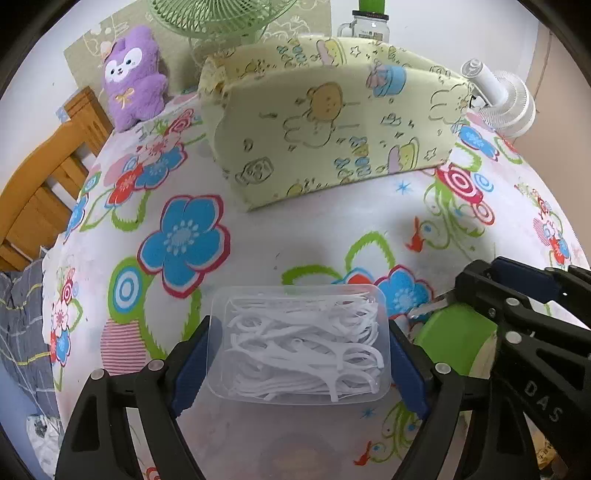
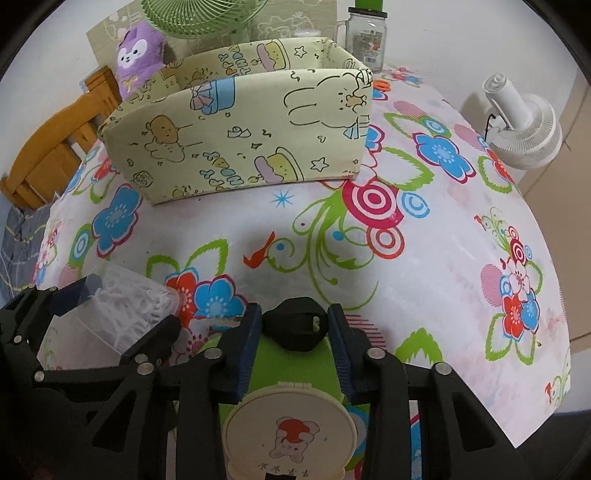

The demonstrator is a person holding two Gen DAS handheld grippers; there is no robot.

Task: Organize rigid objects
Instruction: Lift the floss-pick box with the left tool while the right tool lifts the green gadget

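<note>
My left gripper [image 1: 299,326] has its blue pads pressed on both short sides of a clear plastic box [image 1: 299,369] full of white floss picks, low over the flowered tablecloth. In the right wrist view the same box [image 2: 122,306] shows at lower left. My right gripper [image 2: 294,310] is shut on a green gadget [image 2: 291,365] with a black top and a cream round disc bearing a cartoon bear. That gadget [image 1: 454,343] also appears at the right of the left wrist view. A pale yellow fabric storage box [image 2: 236,140] with cartoon prints stands open-topped at the back of the table.
Behind the storage box [image 1: 325,140] are a purple plush toy [image 1: 133,77], a green fan [image 1: 218,18] and a glass jar mug [image 2: 365,37]. A small white fan [image 2: 524,125] stands at the back right. A wooden chair [image 1: 44,192] is on the left; the table edge [image 2: 554,398] drops off at right.
</note>
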